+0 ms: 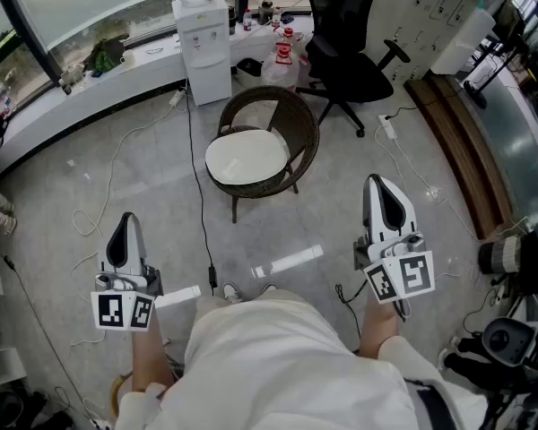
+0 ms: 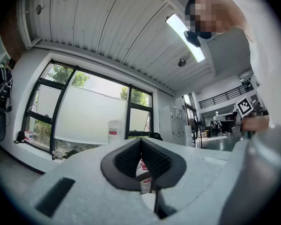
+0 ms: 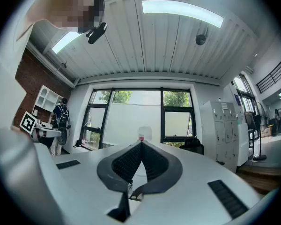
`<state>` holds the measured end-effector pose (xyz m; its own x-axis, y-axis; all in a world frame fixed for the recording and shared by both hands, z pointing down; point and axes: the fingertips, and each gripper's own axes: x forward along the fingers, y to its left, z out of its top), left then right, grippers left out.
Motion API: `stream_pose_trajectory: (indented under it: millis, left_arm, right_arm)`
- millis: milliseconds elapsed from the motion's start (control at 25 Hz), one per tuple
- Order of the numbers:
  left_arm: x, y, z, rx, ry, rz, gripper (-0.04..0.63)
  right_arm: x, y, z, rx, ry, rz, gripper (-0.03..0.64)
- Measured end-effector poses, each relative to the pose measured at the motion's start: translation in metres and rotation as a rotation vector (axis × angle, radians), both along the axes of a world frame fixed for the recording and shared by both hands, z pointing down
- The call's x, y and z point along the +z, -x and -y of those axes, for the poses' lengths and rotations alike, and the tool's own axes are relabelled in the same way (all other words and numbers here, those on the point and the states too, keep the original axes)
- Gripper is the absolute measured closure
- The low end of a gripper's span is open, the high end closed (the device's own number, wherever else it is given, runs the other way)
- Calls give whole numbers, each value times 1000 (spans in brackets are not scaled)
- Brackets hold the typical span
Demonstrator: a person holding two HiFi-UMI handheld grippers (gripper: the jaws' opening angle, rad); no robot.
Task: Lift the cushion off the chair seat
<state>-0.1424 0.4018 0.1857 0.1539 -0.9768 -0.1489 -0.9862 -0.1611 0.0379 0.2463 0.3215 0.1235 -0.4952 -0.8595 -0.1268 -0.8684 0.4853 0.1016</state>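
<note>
A round white cushion [image 1: 247, 157] lies on the seat of a brown wicker chair [image 1: 303, 131] in the middle of the floor. Both grippers hang well short of it, near the person's body. My left gripper [image 1: 125, 219] is at the lower left, shut with nothing between its jaws, and in the left gripper view [image 2: 141, 140] the black pads meet at the tip. My right gripper [image 1: 377, 183] is at the lower right, also shut and empty, and its pads close together in the right gripper view [image 3: 140, 144]. Both gripper views look up at windows and ceiling, with the cushion out of sight.
A white water dispenser [image 1: 203, 41] and a black office chair [image 1: 345, 47] stand behind the wicker chair, with red-and-white bags [image 1: 282, 56] between them. Cables [image 1: 202, 204] and a power strip [image 1: 387, 128] lie on the floor. Camera gear [image 1: 511, 330] sits at the lower right.
</note>
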Motion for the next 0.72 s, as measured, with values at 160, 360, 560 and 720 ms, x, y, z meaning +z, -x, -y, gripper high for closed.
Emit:
stream_pose_trajectory:
  millis: [160,360,560,720]
  left_arm:
    - [2,-5,1,-1,8,1,580]
    - [7,-17,1,2,25,-2,579]
    - [5,-28,6,7,32,2,580]
    - [2,-35,6,9,13,-19,579]
  right_arm:
    - [3,-5,2,1,7,5,615]
    - [13,-12,2,-11,30,15,615]
    - [19,-20,6,-19,50,21,615]
    - [21,-26,9,-40,49,34,615]
